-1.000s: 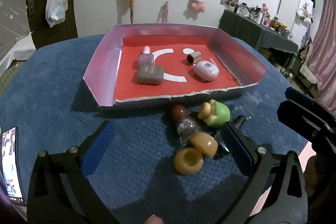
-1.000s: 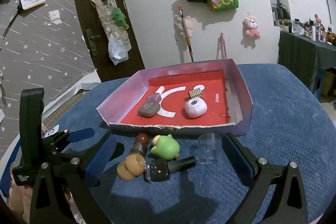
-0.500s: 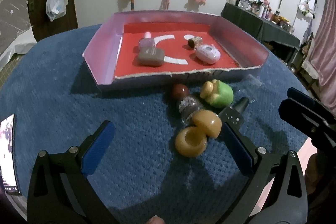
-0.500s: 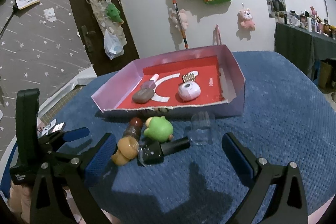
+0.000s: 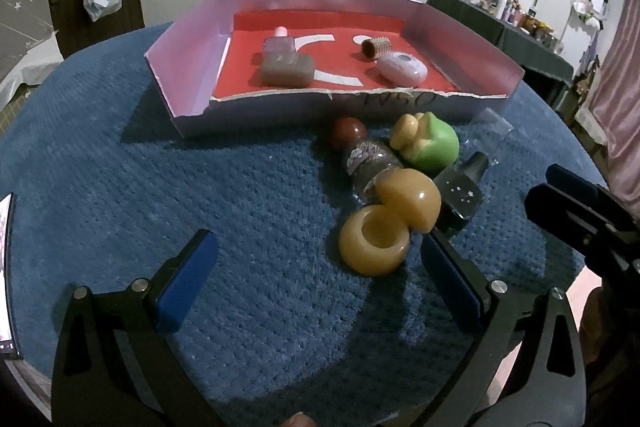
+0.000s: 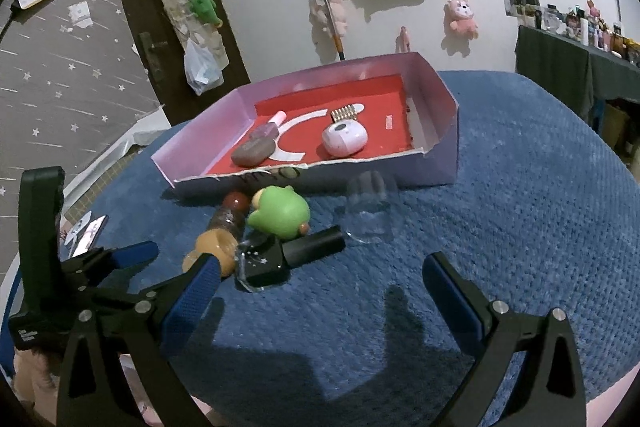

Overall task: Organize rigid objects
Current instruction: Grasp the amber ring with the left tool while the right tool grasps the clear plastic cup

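A pink-walled tray with a red floor (image 5: 188, 67) (image 6: 436, 107) holds a brown case (image 5: 286, 69), a pink bottle (image 5: 279, 43), a gold cylinder (image 5: 376, 47) and a white oval device (image 5: 401, 68) (image 6: 345, 139). In front of it lie two amber rings (image 5: 376, 245), a brown-capped bottle (image 5: 368, 159), a green toy (image 5: 430, 143) (image 6: 280, 213), a black starry bottle (image 5: 460, 191) (image 6: 280, 259) and a clear cup (image 6: 370, 211). My left gripper (image 5: 318, 283) is open just before the rings. My right gripper (image 6: 320, 291) is open near the black bottle.
Everything rests on a blue textured cloth (image 5: 200, 187). A phone (image 6: 90, 233) lies at the left edge of the cloth. A door and a wall with hanging toys stand behind, and a dark cluttered table (image 6: 580, 59) is at the right.
Both grippers have moved forward and lower toward the loose items, which now look larger and closer. Both stay open. No object has moved.
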`<state>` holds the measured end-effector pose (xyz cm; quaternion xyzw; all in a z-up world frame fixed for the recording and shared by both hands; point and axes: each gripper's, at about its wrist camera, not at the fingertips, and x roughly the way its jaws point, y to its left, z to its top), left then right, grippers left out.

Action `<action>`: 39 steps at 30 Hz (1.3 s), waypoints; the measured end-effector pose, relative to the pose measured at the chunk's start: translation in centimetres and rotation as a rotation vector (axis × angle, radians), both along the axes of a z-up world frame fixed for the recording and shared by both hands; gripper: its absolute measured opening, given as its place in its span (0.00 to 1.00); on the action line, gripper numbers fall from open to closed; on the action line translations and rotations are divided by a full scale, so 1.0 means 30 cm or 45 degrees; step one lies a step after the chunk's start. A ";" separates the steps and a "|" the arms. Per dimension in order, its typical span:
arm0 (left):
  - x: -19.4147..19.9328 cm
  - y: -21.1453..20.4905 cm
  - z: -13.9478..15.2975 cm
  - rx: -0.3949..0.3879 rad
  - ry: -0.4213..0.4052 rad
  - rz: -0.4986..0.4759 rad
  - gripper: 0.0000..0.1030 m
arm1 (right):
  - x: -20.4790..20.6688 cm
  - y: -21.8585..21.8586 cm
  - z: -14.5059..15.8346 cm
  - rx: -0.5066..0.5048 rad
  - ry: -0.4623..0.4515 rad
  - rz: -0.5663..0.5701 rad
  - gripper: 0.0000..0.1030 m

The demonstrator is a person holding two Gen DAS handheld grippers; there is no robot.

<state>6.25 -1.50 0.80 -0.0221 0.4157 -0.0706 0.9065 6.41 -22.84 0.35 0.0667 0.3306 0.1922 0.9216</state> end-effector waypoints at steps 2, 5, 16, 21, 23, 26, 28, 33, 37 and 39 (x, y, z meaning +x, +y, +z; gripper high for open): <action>0.002 0.001 -0.004 0.005 0.002 0.004 1.00 | 0.005 0.006 -0.006 -0.021 0.006 0.002 1.00; 0.004 -0.001 -0.006 0.022 0.000 0.005 1.00 | 0.008 0.017 -0.018 -0.056 0.010 0.009 1.00; 0.016 -0.012 -0.011 0.052 -0.008 0.006 1.00 | 0.073 -0.032 -0.018 -0.066 0.041 -0.080 0.94; 0.022 -0.016 -0.013 0.064 -0.017 0.007 1.00 | 0.134 -0.054 -0.011 -0.051 0.069 -0.124 0.86; 0.022 -0.018 -0.014 0.068 -0.023 0.008 1.00 | 0.154 -0.053 -0.009 -0.051 0.077 -0.136 0.83; 0.020 -0.022 -0.015 0.076 -0.036 0.009 0.99 | 0.182 -0.048 -0.012 -0.051 0.095 -0.141 0.76; 0.013 -0.027 -0.015 0.075 -0.049 0.002 0.93 | 0.198 -0.045 -0.017 -0.053 0.106 -0.140 0.70; 0.002 -0.034 -0.006 0.066 -0.079 -0.025 0.67 | 0.229 -0.039 -0.032 -0.048 0.143 -0.141 0.55; 0.003 -0.021 0.003 0.034 -0.092 -0.025 0.40 | 0.233 -0.026 -0.036 -0.069 0.152 -0.130 0.50; 0.003 -0.018 0.005 0.026 -0.091 -0.029 0.35 | 0.231 -0.019 -0.038 -0.062 0.160 -0.110 0.43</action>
